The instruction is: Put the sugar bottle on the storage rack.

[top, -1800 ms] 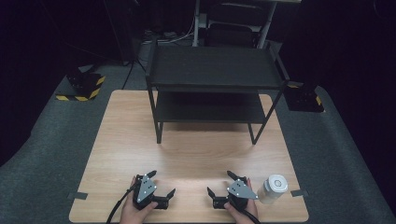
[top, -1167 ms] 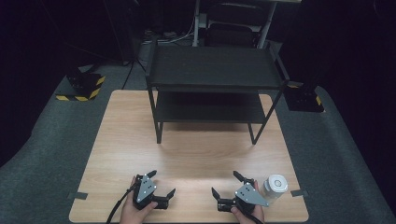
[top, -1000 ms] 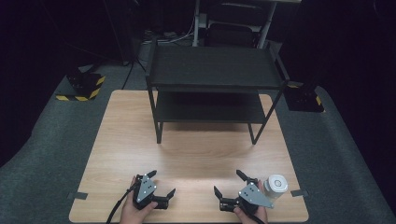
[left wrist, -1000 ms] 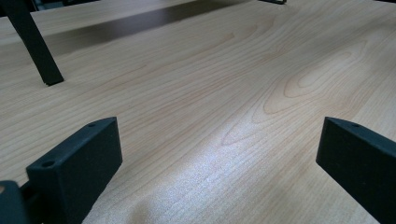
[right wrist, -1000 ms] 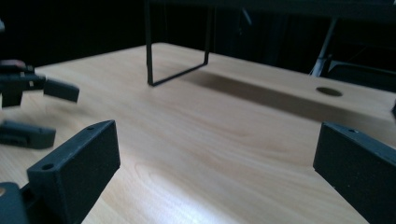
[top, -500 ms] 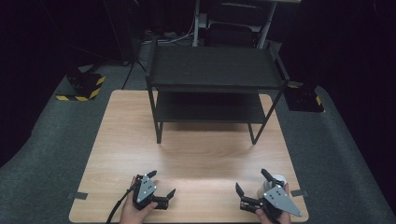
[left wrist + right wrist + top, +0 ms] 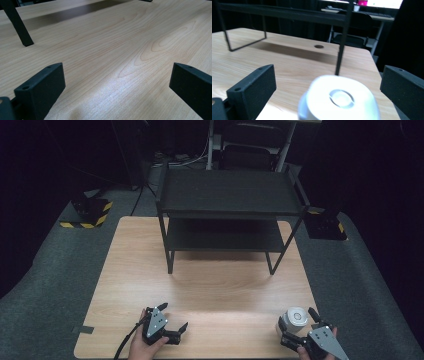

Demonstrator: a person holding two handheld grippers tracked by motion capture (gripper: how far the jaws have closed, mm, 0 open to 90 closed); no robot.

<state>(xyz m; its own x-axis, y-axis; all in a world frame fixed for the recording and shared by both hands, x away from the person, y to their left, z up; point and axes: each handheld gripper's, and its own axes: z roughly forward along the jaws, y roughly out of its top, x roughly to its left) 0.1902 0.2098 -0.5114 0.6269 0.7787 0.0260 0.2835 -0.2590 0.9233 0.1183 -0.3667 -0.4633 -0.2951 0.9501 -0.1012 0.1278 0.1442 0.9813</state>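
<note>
Wooden table carries a black shelf at upper centre. At lower right, our right gripper stands wide around a white jar; our left gripper, lower left, gapes wide.

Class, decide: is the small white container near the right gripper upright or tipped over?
Upright. The white container stands on the table, its round top facing up between the open right gripper jaws.
</note>
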